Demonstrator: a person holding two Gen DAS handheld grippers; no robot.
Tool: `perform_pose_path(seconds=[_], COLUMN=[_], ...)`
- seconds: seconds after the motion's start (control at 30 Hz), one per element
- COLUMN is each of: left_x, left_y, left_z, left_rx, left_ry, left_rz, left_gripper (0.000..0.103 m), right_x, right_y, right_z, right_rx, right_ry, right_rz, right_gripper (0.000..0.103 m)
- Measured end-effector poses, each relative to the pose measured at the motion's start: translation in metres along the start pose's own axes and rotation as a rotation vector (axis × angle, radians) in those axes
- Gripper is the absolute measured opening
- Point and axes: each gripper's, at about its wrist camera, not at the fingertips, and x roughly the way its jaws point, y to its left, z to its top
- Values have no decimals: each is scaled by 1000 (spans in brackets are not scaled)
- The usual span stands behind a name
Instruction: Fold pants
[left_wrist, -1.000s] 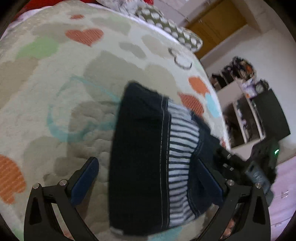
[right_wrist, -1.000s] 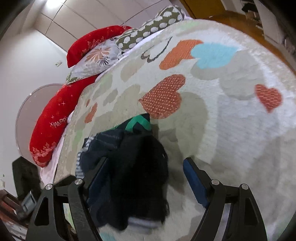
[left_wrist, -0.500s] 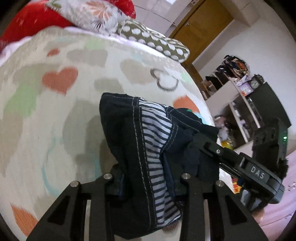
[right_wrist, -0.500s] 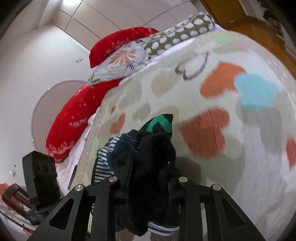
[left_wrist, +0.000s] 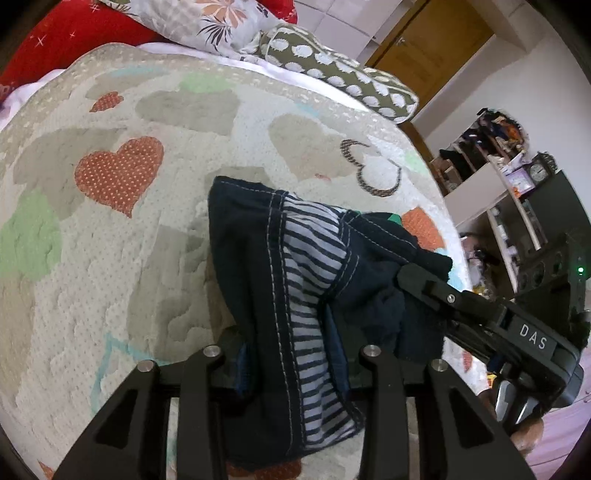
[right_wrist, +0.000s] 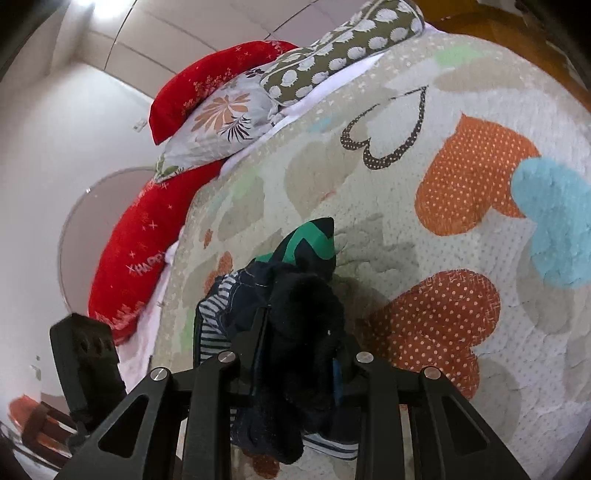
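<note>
A: What carries everything?
B: A bed (left_wrist: 258, 122) under a heart-patterned quilt (right_wrist: 443, 155).
A: What lies on it?
B: Dark pants (left_wrist: 255, 266), bunched; pillows (right_wrist: 221, 122) at its far end.

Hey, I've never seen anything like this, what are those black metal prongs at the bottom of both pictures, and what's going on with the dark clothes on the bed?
Those prongs are hand-held grippers, one in each of a person's hands, each with a camera looking along its two fingers. One picture comes from the left gripper, the other from the right gripper. Both are closed on the same bundle of dark pants with a striped lining, bunched above a bedspread printed with hearts. Pillows lie at the bed's far end. In the left picture, the black bar marked DAS is the right gripper seen from the side.
</note>
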Motion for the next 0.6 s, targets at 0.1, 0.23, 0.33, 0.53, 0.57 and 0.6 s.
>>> perform_pose_path(seconds=[0.1,0.23,0.33,0.53,0.57,0.6], left_x=[2,-33,-54,-15,-9,-4], left_y=[14,30,33,29,31,30], left_z=[1,-4,-13,-36,-40,-43], left_rx=[-63,-105,-131,-138,-144,-144], left_ry=[24,-23,-71,18,32,27], left_rz=[-25,-78,-86,-19,-10,4], left_gripper=[56,60,74,75,75,75], right_x=[7,-15,-44,-35,-27,-23], right_y=[-6,-8,9,25,24,21], right_z=[1,-2,-5,-26,-31,-35], right_rx=[3,-4,-70,-95,-94,-92], right_ry=[3,-80,-192,-119,-97,-93], right_rz=[-53,-105,-171,3,-6,-22], right_gripper=[41,51,52,51,52,52])
